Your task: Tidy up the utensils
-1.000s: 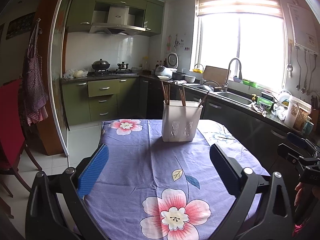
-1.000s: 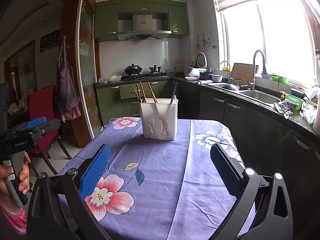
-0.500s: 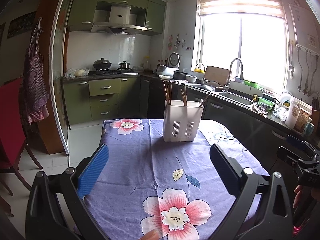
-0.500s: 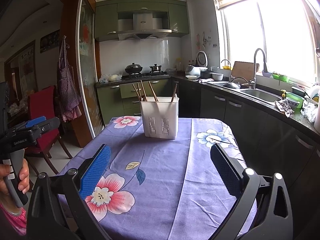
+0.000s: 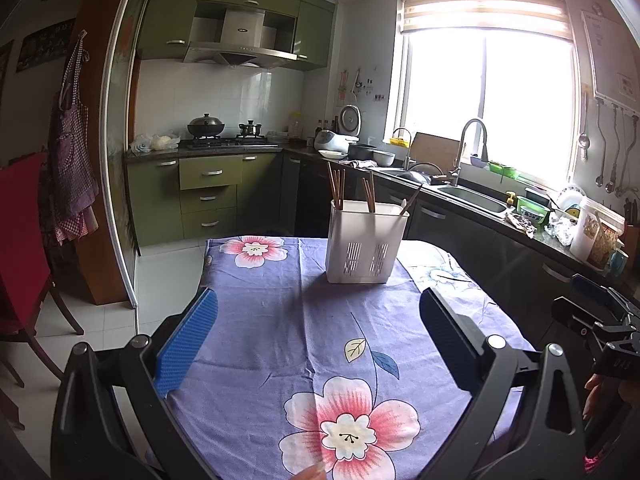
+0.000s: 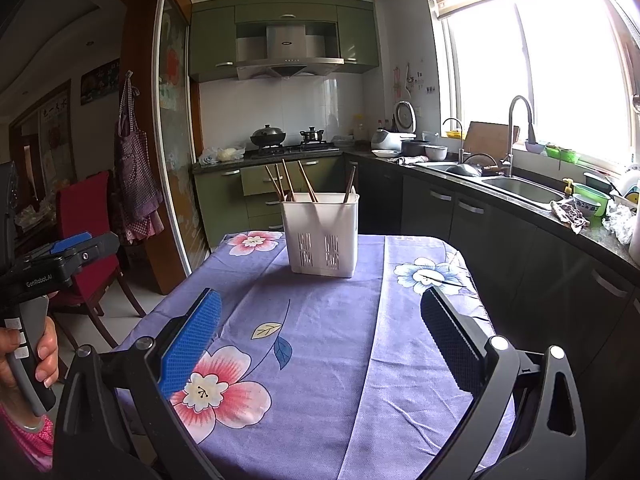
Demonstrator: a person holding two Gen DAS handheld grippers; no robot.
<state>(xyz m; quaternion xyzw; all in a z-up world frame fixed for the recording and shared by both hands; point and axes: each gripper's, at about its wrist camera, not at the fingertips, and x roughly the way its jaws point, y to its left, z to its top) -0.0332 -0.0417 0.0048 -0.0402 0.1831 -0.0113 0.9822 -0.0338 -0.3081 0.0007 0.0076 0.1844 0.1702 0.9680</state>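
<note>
A white slotted utensil holder (image 5: 365,246) (image 6: 322,236) stands at the far end of the table on a purple flowered cloth (image 5: 320,340) (image 6: 320,340). Several brown chopsticks (image 5: 338,188) (image 6: 290,184) stick up out of it, leaning different ways. My left gripper (image 5: 318,332) hangs open over the near half of the table, nothing between its fingers. My right gripper (image 6: 320,332) is open too, over the near right part of the cloth, well short of the holder. A hand (image 6: 28,356) holds the left gripper's handle at the left edge of the right wrist view.
A red chair (image 6: 86,232) stands left of the table. Dark counter cabinets (image 6: 500,240) with a sink (image 6: 520,190) run close along the table's right side. Stove with pots (image 5: 220,136) and green cabinets fill the far wall. An apron (image 5: 72,160) hangs at the left.
Both views have lifted or tilted slightly, so the holder sits a little lower in frame. Both grippers stay open and nothing on the table has moved.
</note>
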